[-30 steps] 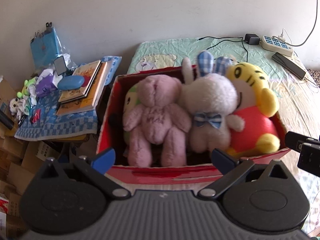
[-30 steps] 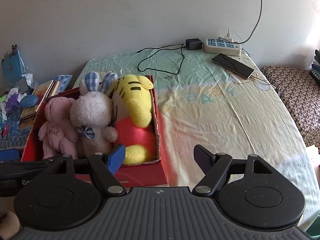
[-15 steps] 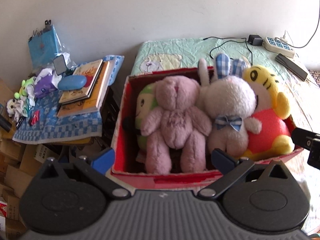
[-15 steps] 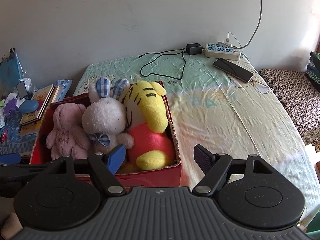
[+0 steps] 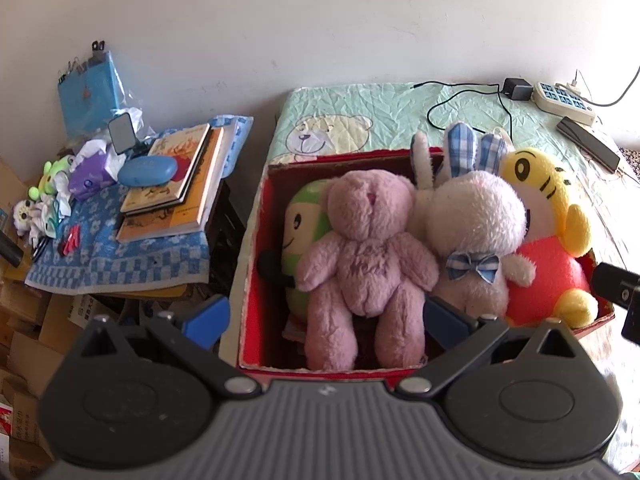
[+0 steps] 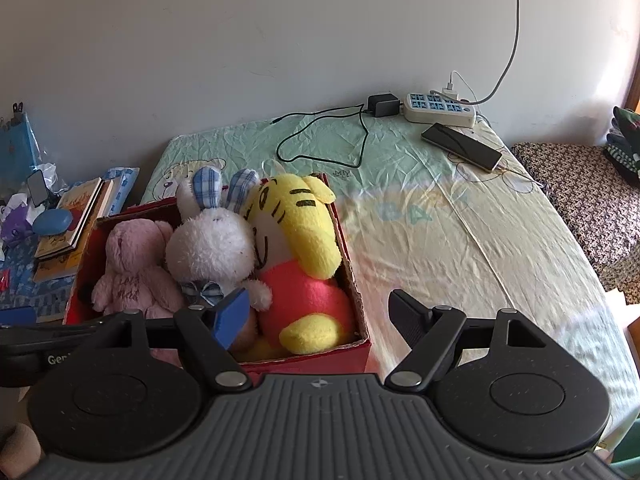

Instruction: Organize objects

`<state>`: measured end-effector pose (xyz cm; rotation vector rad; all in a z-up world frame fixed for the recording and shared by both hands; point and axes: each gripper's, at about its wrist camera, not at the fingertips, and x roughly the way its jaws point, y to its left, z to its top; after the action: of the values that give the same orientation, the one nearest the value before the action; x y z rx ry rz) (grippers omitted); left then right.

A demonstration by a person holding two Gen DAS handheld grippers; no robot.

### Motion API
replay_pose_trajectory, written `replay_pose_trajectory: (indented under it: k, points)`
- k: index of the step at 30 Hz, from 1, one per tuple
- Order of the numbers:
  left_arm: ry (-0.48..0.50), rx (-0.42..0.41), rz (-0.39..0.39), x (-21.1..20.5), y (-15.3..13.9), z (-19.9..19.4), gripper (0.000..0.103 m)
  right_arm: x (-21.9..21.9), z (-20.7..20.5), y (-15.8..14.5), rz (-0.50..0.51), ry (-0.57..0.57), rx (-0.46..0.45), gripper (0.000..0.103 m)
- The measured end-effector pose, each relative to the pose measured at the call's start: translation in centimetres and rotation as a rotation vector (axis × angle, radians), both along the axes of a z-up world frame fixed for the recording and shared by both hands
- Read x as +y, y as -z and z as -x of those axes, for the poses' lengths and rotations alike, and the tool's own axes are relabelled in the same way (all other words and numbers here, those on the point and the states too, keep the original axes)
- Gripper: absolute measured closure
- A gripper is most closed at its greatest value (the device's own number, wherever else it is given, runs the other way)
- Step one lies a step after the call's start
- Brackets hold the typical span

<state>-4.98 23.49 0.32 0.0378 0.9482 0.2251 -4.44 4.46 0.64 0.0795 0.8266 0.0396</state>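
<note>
My left claw is spread wide with nothing in it, and my right claw is just as wide and just as empty. Between them sits the red box, resting on the bed at its near left corner, packed with four soft toys in a row.

From my left claw the pink bear lies dead ahead at twelve o'clock, on its back, long axis running six to twelve, head at the far end and legs toward me. A green plush is wedged behind it at eleven o'clock. The white rabbit is at one o'clock, its checked ears pointing away, and the yellow tiger is at two o'clock.

From my right claw the box's right wall falls between my fingers and the tiger lies at eleven o'clock. I judge the left claw nearer to the bear and the right nearer to the tiger. To my eye the toys already look stowed, so I may be done here.
</note>
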Motion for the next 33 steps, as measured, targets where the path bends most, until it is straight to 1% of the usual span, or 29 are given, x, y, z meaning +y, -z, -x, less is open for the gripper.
replay_pose_trajectory:
  k: [4,7,16,21,24,27,30,33]
  points:
    - [-0.007,-0.009,0.002,0.1,0.1,0.4,0.001,0.4,-0.4,0.0,0.004,-0.008,-0.006,0.024]
    - [-0.016,-0.014,0.020,0.4,0.1,0.5,0.001,0.4,-0.2,-0.2,-0.003,-0.022,-0.019,0.025]
    - [-0.003,-0.036,0.002,-0.3,-0.3,1.1,0.001,0.4,0.3,-0.6,-0.016,-0.071,-0.039,0.025]
    - [-0.004,-0.030,-0.015,-0.7,-0.3,1.3,0.001,0.1,0.3,-0.3,-0.047,-0.085,-0.021,0.025]
    - [0.001,-0.024,-0.031,-1.0,-0.1,1.6,0.001,0.1,0.4,0.0,-0.059,-0.087,-0.015,0.025]
    - [0.009,-0.016,-0.026,-0.9,0.0,1.8,0.001,0.1,0.7,0.0,-0.062,-0.084,-0.021,0.025]
    - [0.027,-0.021,-0.032,-1.2,0.0,2.2,0.001,-0.2,1.1,-0.2,-0.046,-0.073,-0.035,0.025]
    - [0.034,-0.026,-0.045,-1.6,-0.1,2.4,0.001,-0.6,1.1,-0.2,-0.052,-0.066,-0.036,0.025]
